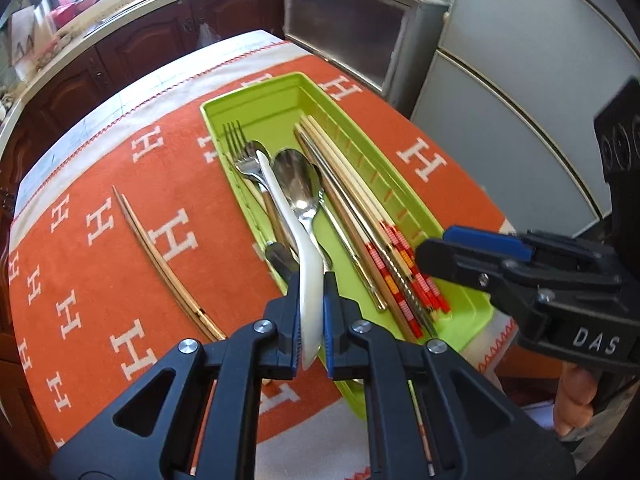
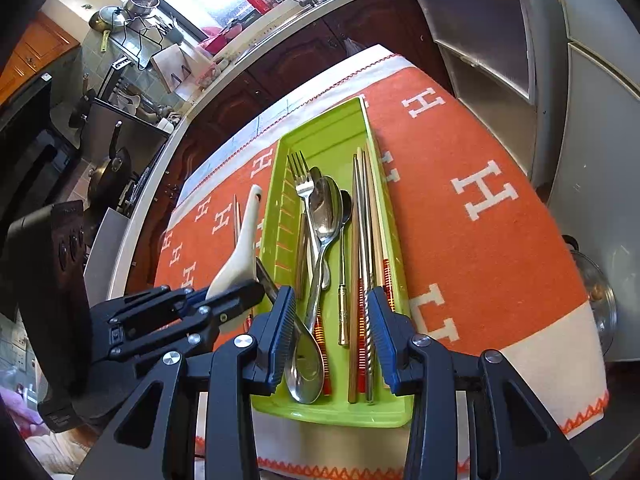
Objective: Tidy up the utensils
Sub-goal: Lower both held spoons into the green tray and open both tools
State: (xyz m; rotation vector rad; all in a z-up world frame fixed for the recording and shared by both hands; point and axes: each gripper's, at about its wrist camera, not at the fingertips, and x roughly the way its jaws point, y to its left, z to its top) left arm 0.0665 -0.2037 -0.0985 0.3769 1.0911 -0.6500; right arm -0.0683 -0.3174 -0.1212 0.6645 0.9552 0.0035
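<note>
A green utensil tray lies on the orange cloth. It holds a fork, metal spoons and several chopsticks. My left gripper is shut on a white ceramic spoon, held above the tray's left edge with its handle pointing away. My right gripper is open and empty over the tray's near end. A pair of wooden chopsticks lies on the cloth left of the tray.
The table with the orange H-patterned cloth ends just beyond the tray's far end. A kitchen counter with dark cabinets runs behind. A grey fridge stands close on the right.
</note>
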